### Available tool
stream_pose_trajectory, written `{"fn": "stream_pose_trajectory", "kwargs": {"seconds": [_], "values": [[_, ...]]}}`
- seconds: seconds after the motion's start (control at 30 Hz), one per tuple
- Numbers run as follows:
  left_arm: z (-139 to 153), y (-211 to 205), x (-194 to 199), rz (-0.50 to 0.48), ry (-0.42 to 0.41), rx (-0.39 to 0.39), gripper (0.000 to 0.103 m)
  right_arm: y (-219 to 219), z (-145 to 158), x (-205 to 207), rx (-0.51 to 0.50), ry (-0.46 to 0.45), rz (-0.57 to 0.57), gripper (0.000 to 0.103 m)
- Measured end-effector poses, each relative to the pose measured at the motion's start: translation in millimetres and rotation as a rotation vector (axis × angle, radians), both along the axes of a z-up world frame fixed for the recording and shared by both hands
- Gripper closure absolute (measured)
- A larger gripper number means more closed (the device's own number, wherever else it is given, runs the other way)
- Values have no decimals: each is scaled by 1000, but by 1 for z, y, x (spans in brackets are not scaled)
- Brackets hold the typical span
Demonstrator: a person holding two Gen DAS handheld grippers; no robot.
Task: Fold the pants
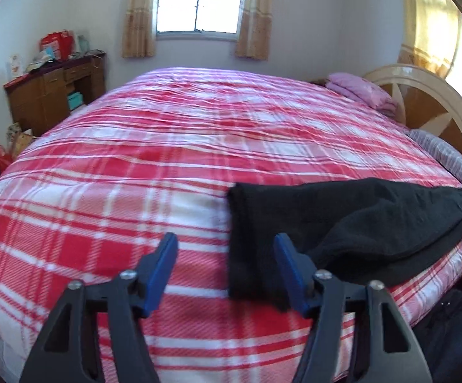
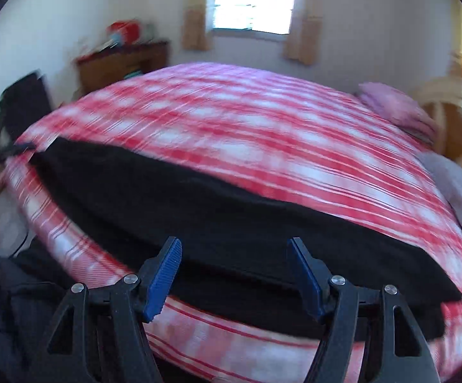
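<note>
1. Black pants (image 1: 342, 223) lie along the near edge of the bed (image 1: 199, 134).
2. My left hand-held gripper (image 1: 226, 250): jaws apart, holding nothing.
3. My right hand-held gripper (image 2: 234, 255): jaws wide, empty, over the pants.
4. No legible writing.

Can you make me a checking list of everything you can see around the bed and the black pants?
Surface: bed with red plaid blanket.
Job's things: black pants lying along the bed's near edge, partly folded.
Clutter: pink bedding by the headboard; dark clothing beside the bed.
Grippers: left gripper open, empty; right gripper open, empty, above the pants.
Cables: nothing seen.
Surroundings: window, curtains, wooden desk piled with things.
</note>
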State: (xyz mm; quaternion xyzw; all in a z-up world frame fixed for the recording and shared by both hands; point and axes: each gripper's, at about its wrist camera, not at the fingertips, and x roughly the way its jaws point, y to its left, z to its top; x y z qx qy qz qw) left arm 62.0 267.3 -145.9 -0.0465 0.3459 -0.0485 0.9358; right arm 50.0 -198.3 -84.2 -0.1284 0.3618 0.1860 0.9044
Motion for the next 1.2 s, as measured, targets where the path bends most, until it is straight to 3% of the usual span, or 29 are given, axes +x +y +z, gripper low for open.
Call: {"fn": "stream_pose_trajectory", "kwargs": {"seconds": [0.13, 0.27, 0.4, 0.6, 0.77, 0.93, 1.03, 1.13, 1.2], "values": [[-2, -27, 25, -39, 67, 39, 55, 65, -27, 14, -38, 39, 137, 33], [-17, -32, 47, -14, 174, 47, 61, 103, -45, 19, -83, 33, 197, 33], [-17, -27, 52, 13, 185, 5, 64, 115, -61, 30, -126, 43, 194, 33], [-11, -29, 63, 28, 195, -8, 91, 118, -74, 37, -133, 68, 179, 33], [0, -26, 67, 32, 192, -26, 94, 118, -79, 37, -161, 51, 173, 34], [16, -10, 75, 60, 166, -79, 94, 129, -84, 29, -221, 15, 217, 45], [10, -5, 90, 42, 202, -82, 94, 136, -86, 25, -261, -9, 235, 52], [1, -4, 98, 40, 233, -81, 94, 140, -86, 23, -276, -16, 251, 65], [-1, -4, 97, 39, 231, -92, 94, 143, -86, 20, -283, -24, 265, 81]]}}
